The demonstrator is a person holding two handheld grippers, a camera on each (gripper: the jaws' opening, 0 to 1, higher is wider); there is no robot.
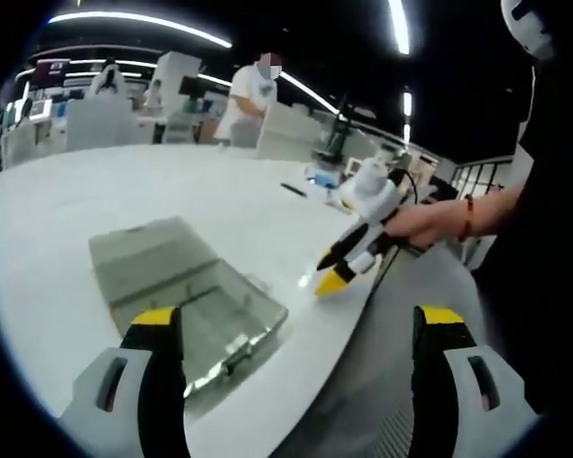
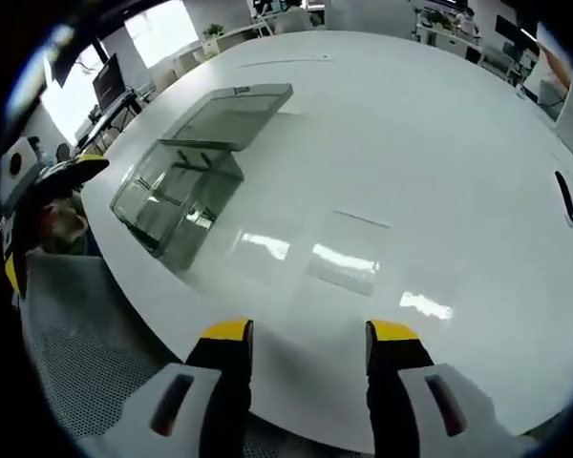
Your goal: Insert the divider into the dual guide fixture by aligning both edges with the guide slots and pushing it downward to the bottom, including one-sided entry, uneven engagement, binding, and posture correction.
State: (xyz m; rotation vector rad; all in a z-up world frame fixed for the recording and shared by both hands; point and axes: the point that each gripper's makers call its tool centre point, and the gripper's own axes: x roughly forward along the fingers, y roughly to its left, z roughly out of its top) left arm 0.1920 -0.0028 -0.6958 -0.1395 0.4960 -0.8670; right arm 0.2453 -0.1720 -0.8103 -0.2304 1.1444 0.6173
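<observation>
Both tools gape – left tool (image 1: 296, 329); right tool (image 2: 310, 334) – empty.

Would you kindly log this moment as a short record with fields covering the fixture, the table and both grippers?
fixture: clear box-like guide fixture lying near the table edge, a flat clear panel at its far end
table: white table, glossy, with light reflections
left gripper: jaws open, holding nothing, poised over the fixture
right gripper: jaws open, holding nothing, over the table edge; in the left gripper view it is held by a hand
divider state: not yet gripped
background: a person standing beyond the table
</observation>
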